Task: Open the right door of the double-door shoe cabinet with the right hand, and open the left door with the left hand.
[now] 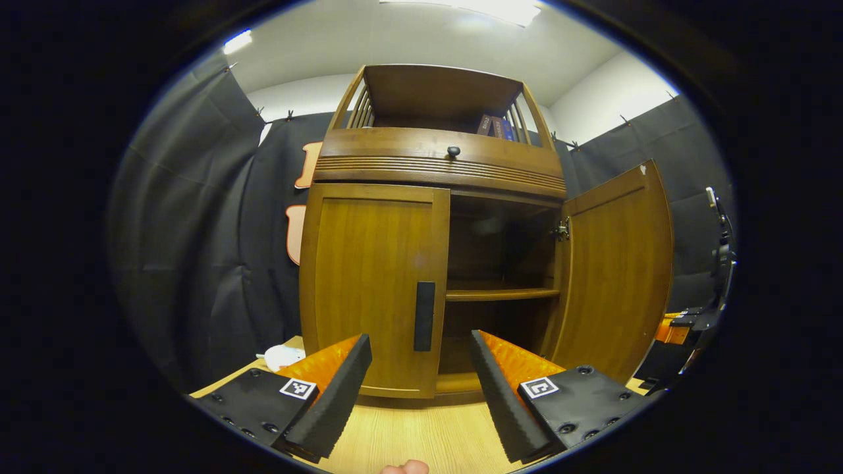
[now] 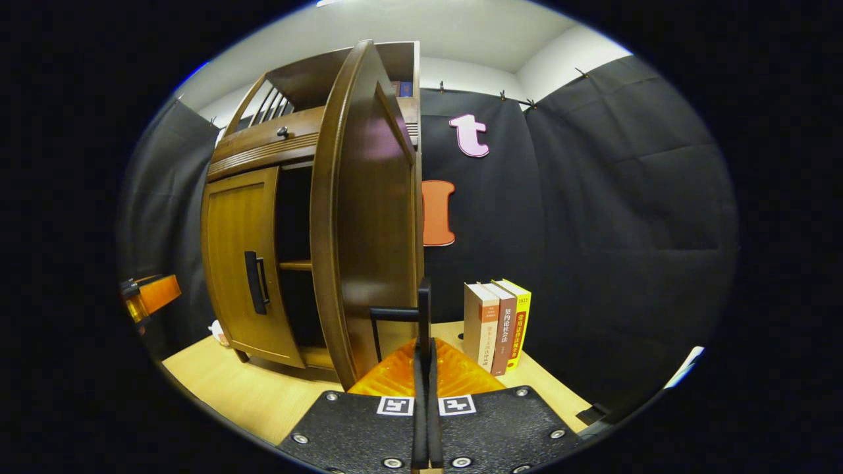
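The wooden shoe cabinet (image 1: 435, 168) stands on a light table. Its left door (image 1: 372, 283) is closed, and its dark vertical handle (image 1: 424, 316) sits just beyond my left gripper (image 1: 420, 339), which is open and apart from it. The right door (image 1: 616, 270) is swung wide, baring an inner shelf (image 1: 502, 295). In the right gripper view that door (image 2: 365, 217) is seen edge-on. My right gripper (image 2: 425, 345) is shut on the door's black handle (image 2: 425, 306). The left gripper (image 2: 148, 296) also appears at that view's left edge.
Three upright books (image 2: 497, 326) stand on the table (image 2: 263, 395) right of the open door, against the black cloth. A small white object (image 1: 283, 357) lies left of the cabinet's foot. A drawer with a round knob (image 1: 453, 151) sits above the doors.
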`<state>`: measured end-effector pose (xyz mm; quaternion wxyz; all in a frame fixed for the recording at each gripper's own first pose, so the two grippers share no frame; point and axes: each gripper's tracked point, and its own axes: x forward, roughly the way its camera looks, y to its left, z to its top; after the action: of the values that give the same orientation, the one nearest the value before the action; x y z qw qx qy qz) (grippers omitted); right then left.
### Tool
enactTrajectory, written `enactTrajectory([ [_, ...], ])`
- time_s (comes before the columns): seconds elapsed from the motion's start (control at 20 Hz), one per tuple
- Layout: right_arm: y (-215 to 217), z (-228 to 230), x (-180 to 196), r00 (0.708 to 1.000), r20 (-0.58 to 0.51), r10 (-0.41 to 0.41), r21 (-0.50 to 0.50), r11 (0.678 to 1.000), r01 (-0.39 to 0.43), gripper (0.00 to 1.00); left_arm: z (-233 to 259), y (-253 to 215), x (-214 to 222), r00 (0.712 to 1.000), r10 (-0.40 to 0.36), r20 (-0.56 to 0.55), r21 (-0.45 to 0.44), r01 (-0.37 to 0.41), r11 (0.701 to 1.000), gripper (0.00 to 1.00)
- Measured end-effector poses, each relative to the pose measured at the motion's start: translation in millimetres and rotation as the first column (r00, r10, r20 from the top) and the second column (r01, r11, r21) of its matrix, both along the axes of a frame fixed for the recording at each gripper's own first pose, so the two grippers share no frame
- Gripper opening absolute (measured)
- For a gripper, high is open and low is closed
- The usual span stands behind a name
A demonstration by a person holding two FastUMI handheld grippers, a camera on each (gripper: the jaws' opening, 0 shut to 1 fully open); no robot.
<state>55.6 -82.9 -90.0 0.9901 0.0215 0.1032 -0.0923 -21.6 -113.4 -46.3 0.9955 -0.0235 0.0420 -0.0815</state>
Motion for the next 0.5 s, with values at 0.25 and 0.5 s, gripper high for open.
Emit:
enactTrajectory([
  [0.25, -23, 0, -4, 0.997, 0.004, 0.082, 0.019, 0.996, -0.082, 0.0, 0, -4, -1, 1.0, 0.008, 0.008, 0.003, -0.008, 1.0, 0.93],
  [0.5, -48, 0, -3, 0.982, 0.047, 0.185, 0.021, 0.982, -0.186, 0.05, -1, 1, -5, 0.999, 0.043, 0.008, 0.002, -0.043, 0.999, 0.93],
])
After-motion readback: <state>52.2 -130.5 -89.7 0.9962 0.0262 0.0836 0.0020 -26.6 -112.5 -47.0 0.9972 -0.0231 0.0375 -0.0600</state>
